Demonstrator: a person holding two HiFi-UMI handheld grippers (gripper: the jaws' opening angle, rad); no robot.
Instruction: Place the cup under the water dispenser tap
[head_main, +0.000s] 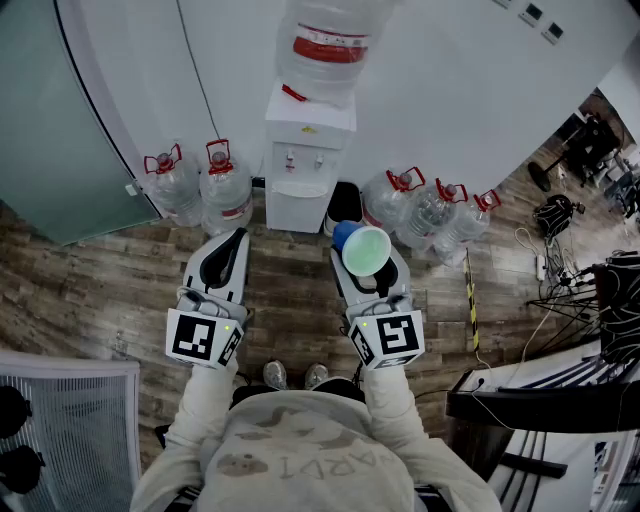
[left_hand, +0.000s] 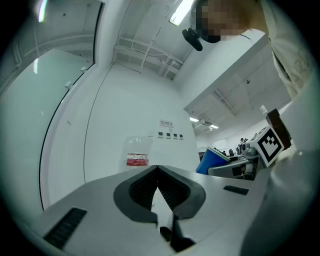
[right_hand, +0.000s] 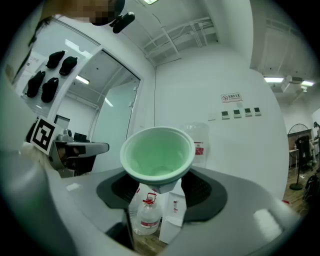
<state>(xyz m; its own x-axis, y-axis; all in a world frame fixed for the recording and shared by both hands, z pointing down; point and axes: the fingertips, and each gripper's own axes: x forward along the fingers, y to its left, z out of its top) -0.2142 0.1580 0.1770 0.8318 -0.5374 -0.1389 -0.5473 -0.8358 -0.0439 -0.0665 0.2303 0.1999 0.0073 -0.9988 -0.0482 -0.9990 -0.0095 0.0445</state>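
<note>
Nearest, at bottom centre, a person (head_main: 300, 455) holds two grippers forward. Right gripper (head_main: 368, 258), jaws spread wide, clamps the base of a pale green cup (head_main: 366, 251), upright, mouth up, mid-frame, below the water dispenser (head_main: 308, 160). Left gripper (head_main: 236, 237) is closed, empty.

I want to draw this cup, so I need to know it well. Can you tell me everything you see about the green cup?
The cup is round, wide at the rim and narrow at the base. It is pale green inside and blue outside, and may be plastic. It looks empty. It stands upright, mouth up, held low down between the jaws of the right gripper, well off the floor. It is in front of the water dispenser, not yet under its taps.
</note>
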